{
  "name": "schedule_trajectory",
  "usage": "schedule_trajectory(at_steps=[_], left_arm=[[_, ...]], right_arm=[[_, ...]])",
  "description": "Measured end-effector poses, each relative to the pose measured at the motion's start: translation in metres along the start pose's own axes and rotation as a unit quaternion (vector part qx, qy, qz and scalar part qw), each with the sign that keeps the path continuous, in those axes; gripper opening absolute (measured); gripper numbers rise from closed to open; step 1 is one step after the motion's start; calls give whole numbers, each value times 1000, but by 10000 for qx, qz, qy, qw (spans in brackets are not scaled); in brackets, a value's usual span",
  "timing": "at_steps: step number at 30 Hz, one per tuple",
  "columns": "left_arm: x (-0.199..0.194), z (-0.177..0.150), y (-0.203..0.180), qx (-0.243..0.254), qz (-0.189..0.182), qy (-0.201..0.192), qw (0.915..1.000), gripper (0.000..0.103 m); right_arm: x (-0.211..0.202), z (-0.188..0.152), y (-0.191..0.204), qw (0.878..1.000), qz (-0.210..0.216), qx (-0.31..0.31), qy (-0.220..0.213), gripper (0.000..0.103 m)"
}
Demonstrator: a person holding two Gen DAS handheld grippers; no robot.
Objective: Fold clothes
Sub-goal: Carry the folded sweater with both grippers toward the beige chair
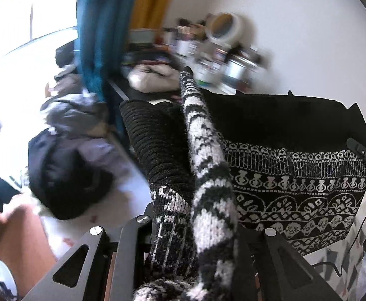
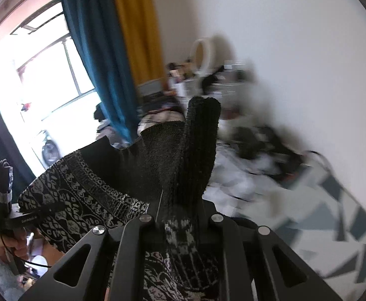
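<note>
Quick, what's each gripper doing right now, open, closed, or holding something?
Left gripper: closed on the patterned black-and-white sweater.
Right gripper: closed on the same sweater.

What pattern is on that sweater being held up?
The sweater is black with white knitted bands of ornamental motifs, plain black toward one end. The left wrist view shows it best.

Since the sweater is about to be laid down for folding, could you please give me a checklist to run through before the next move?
1. Left tool shut on the patterned sweater: ok, knit bunched between its fingers.
2. Right tool shut on the sweater: ok.
3. Sweater spread flat between the tools: not ok, a sleeve drapes across the front.
4. Landing spot clear: not ok, clothes lie piled on the patterned bedding.
5. Cable clear of the fabric: cannot tell.
</note>
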State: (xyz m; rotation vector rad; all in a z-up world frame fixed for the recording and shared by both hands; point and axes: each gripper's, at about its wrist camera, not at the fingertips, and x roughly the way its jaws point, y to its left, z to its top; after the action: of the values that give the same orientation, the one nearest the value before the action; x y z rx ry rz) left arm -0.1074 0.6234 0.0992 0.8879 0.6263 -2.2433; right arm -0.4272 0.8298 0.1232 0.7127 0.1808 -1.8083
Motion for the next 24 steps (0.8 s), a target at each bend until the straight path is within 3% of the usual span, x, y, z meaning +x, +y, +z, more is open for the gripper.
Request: schedule_trajectory(at_steps=[7, 15, 19, 24], left_arm=[[-20, -1, 122, -998, 750, -151, 9921, 18], [-61, -24, 223, -2035, 1607, -336, 9652, 18], [-75, -29, 271, -2249, 1848, -430, 9557, 18], [-78, -34, 357, -2365, 1805, -431, 9537, 18]], right_arm=[[90, 24, 99, 9944, 946, -340, 334, 13], [196, 43, 207, 9700, 2143, -966, 613, 13], [233, 46, 261, 9591, 2455, -1190, 755, 13], [286, 43, 340, 9543, 2508, -1344, 911, 13]])
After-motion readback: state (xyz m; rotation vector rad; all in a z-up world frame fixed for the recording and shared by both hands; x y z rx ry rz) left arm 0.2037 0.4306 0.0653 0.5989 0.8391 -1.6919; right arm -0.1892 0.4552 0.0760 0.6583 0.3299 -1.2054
